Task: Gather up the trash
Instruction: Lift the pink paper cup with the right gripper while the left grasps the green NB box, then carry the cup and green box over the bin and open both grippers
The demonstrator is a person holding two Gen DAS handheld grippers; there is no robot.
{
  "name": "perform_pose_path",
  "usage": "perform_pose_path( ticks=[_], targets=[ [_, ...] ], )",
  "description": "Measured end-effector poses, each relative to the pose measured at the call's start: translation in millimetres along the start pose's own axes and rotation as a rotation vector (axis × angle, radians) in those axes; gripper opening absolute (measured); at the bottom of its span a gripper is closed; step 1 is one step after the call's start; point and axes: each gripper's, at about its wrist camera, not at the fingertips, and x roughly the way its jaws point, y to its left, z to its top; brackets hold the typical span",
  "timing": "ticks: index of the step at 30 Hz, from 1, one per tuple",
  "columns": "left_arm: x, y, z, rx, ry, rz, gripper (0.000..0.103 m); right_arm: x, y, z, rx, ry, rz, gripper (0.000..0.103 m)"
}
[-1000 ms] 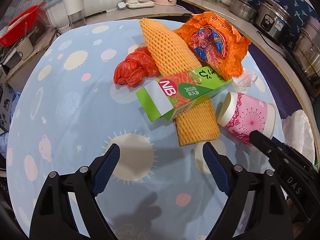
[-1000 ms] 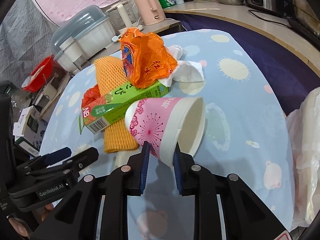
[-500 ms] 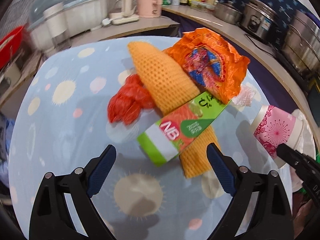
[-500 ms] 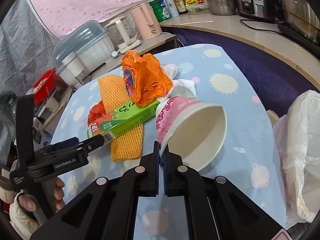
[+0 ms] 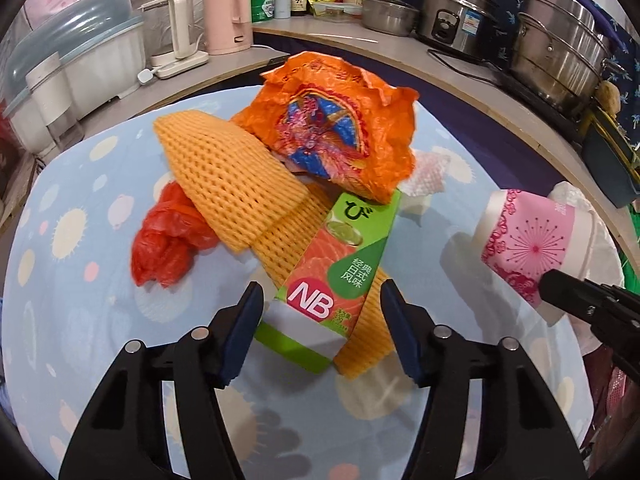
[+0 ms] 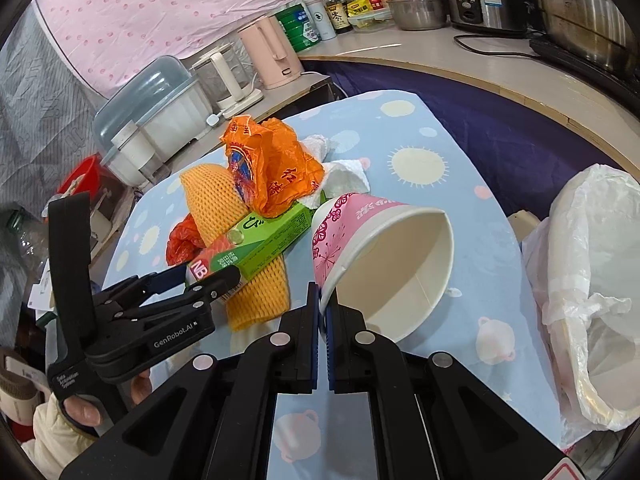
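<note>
The right tool [image 6: 323,300] is pinching the rim of the pink floral paper cup [image 6: 376,256], its jaws pressed nearly together, and is holding the cup tilted above the blue patterned counter [image 6: 452,200], beside a white plastic bag [image 6: 592,280]. The left tool [image 5: 322,320] has just been closing, its jaws straddling the near end of the green rectangular cardboard box [image 5: 336,276]; whether the pads are touching it is unclear. The box is lying across a yellow foam fruit net [image 5: 224,184].
</note>
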Motion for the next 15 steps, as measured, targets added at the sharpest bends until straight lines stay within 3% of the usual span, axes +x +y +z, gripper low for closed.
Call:
perform_pose_path(
  ticks=[8,11,15],
  targets=[
    [9,-22,-1,-0.001,0.036,0.009,0.058,-7,-9,-3,0.024,-0.01,-0.002,0.004],
    [7,-24,-3,-0.008,0.056,0.007,0.042,-14,-12,-3,0.024,-0.023,-0.001,0.004],
    [-8,-25,-7,-0.036,0.046,0.008,0.038,-26,-14,-3,0.034,-0.047,0.0,0.004]
  ],
)
